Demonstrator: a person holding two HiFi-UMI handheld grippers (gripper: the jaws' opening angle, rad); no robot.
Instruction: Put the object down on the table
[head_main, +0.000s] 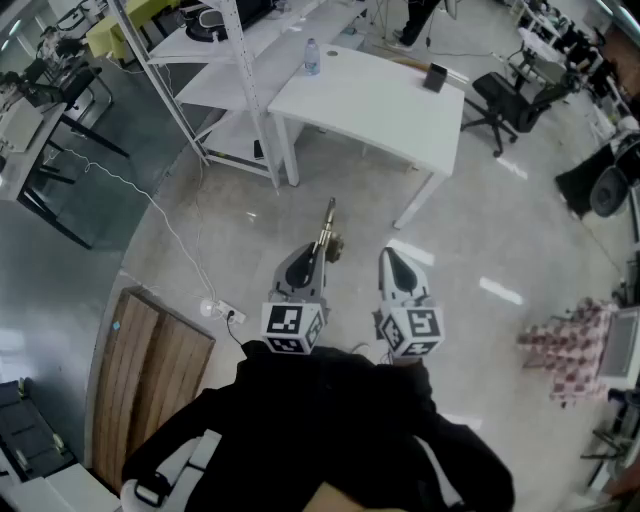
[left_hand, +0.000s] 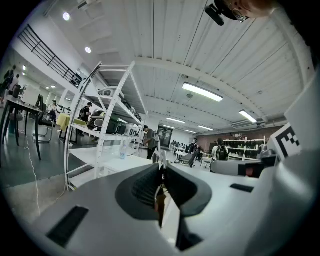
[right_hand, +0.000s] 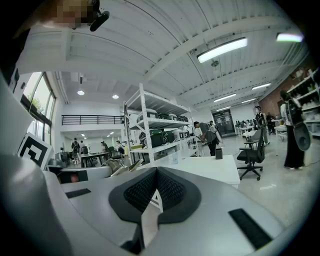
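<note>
While you stand on the pale floor (head_main: 250, 215), your dark clothing (head_main: 330, 420) fills the bottom of the head view, and both tools sit just in front of your body, side by side and not touching.

Your left gripper (head_main: 308, 258) has its jaws pinched narrow on a slim brass-coloured object (head_main: 328, 225). In the left gripper view a brownish strip of it shows squeezed between the ribbed pads, and its pale tip pokes out past them. The object points forward, away from you, in the air above the floor, with a thicker knob just beyond the jaw tips.

Your right gripper (head_main: 390, 260) has its jaws pressed together, and the right gripper view shows nothing between them.

Down at your left a wooden panel (head_main: 150, 370) shows. A white cable (head_main: 165, 215) trails across the floor to a power strip (head_main: 226, 313) just beside the panel.

Farther ahead stands the white table (head_main: 380, 110), well apart from the object. A clear bottle (head_main: 311, 57) stands near the table's far left edge and a small dark item (head_main: 435, 77) near its far right corner. A white shelf rack (head_main: 225, 70) stands to the left of the table, and a black office chair (head_main: 500, 100) to its right.
</note>
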